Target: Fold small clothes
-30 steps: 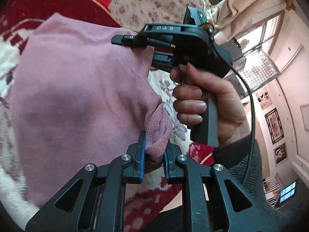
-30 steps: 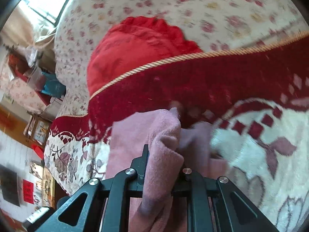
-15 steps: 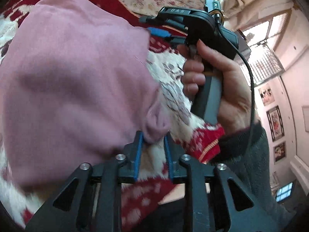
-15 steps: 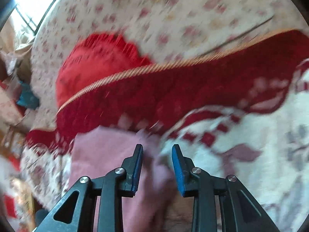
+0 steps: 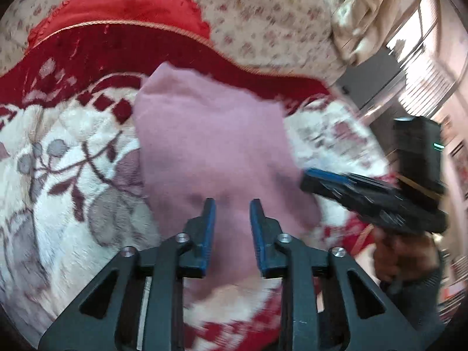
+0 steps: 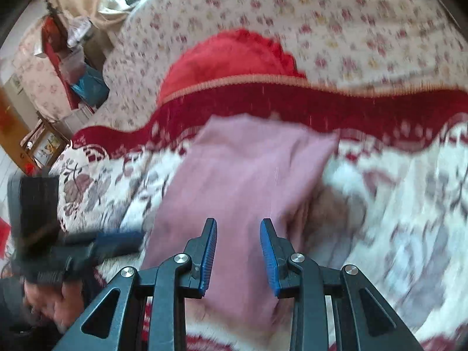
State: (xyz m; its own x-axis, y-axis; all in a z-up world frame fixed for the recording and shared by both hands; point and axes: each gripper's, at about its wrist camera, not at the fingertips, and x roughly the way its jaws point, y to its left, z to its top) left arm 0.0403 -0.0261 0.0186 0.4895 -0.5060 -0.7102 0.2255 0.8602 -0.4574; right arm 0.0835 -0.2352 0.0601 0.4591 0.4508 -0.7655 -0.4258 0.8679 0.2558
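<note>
While lying flat as a compact oblong on the red-and-white floral plush blanket (image 5: 73, 158), appeared folded: soft pink knit garment (image 5: 210, 146). Hovered above its near edge with blue pads apart, gripping nothing: left gripper (image 5: 231, 209), right gripper (image 6: 238, 228). Possibly left: one more fold or smoothing.

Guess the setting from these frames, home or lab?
Most likely a home, a bedroom or living room. The pink garment lies on a plush red-and-white floral blanket over a floral-print cover; framed pictures hang on the wall by a window.
</note>
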